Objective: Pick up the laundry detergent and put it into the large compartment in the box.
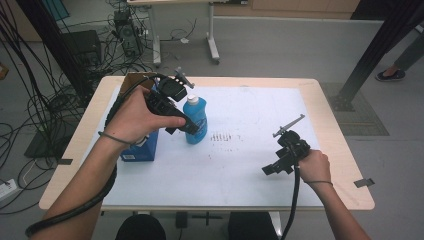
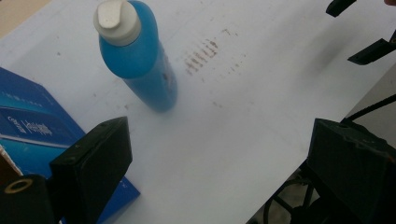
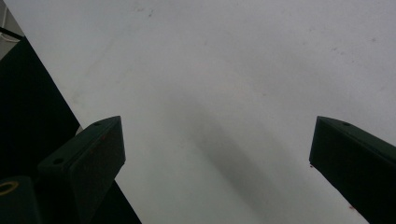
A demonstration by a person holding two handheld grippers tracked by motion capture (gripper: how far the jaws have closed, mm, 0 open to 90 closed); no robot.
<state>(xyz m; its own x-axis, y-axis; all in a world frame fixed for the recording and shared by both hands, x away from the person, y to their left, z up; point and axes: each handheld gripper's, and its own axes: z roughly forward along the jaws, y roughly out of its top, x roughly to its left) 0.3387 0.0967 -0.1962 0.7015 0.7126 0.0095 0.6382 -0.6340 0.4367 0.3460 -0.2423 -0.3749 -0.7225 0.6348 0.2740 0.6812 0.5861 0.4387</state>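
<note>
Standing upright on the white counter (image 1: pixel 250 165), the blue bottle (image 1: pixel 195 120) has a white cap and translucent blue body. Just left of the bottle sits a blue box (image 1: pixel 142 147). Left tool (image 1: pixel 192 127), jaws wide apart and empty, hovers against the bottle's near side. Well right of the bottle, the right tool (image 1: pixel 270 170) is open over bare surface near the front edge.

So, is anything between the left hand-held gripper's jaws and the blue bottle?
No. In the left gripper view, only bare white table cover lies between the open left hand-held gripper and the blue bottle.
</note>
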